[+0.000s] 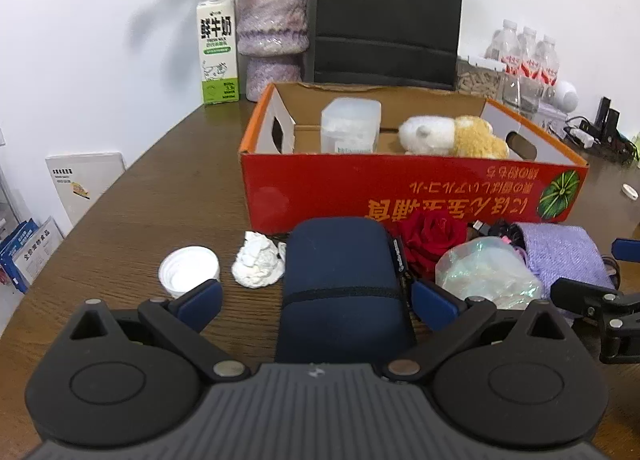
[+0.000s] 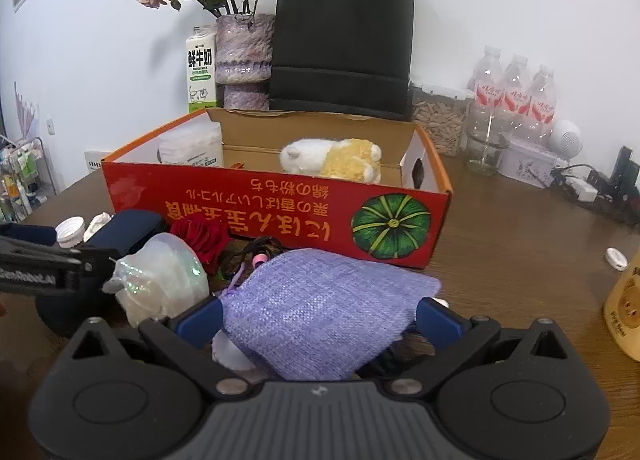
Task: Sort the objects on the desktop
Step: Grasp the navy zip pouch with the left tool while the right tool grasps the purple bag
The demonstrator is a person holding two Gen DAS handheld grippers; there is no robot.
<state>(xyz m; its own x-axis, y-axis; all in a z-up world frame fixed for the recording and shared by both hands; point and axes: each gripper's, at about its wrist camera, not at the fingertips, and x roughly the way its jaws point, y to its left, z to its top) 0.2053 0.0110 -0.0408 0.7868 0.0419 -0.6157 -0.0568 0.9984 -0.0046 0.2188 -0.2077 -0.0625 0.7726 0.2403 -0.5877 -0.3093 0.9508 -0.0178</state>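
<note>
My left gripper (image 1: 318, 302) is open and straddles a navy blue zip case (image 1: 340, 292) lying on the brown table; the right finger sits close to the case, while a gap remains on the left. My right gripper (image 2: 319, 319) is open around a purple woven pouch (image 2: 320, 308), which fills most of the gap between the fingers. Just behind both stands a red cardboard box (image 1: 400, 188) (image 2: 260, 204) holding a white-and-yellow plush toy (image 1: 452, 136) and a translucent container (image 1: 350, 124). A red rose (image 1: 430, 238) and an iridescent bag (image 1: 484, 272) lie between the case and the pouch.
A crumpled tissue (image 1: 258, 262) and a white cap (image 1: 188, 270) lie left of the case. A milk carton (image 1: 218, 46), vase (image 1: 274, 36), black paper bag (image 1: 388, 16) and water bottles (image 2: 514, 94) line the back wall. A yellow bottle (image 2: 624, 308) stands at the right.
</note>
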